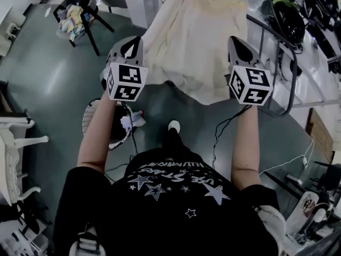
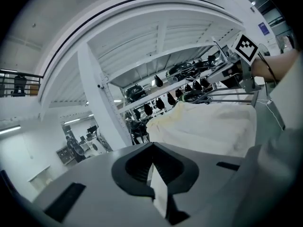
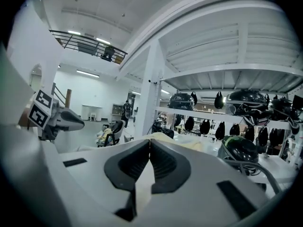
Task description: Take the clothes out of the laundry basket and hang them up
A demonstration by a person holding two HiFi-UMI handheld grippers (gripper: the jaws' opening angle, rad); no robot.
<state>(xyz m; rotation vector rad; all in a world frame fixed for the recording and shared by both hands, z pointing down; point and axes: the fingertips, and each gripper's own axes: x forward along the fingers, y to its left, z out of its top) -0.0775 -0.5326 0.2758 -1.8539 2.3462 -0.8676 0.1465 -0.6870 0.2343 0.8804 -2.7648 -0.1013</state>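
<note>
Cream garment (image 1: pixel 194 41) is held spread out between both grippers, above the grey floor (image 1: pixel 48 79). Left gripper (image 2: pixel 152 169) jaws are closed on its fabric edge, and right gripper (image 3: pixel 149 167) jaws are likewise clamped on it. Laundry basket (image 1: pixel 87 117) is located beneath the left forearm.

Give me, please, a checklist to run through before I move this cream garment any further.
1. Is the left gripper shut on the cream garment? Ok, fabric is pinched between its jaws.
2. Is the right gripper shut on it? Ok, fabric is pinched there too.
3. Is it spread between both grippers, not bunched? Ok.
4. Is a hanger fitted inside? Cannot tell, none shows.
5. Is the rack rail in sight ahead? Ok.
6. Is the laundry basket clear of the cloth? Ok, it sits low at the left.
</note>
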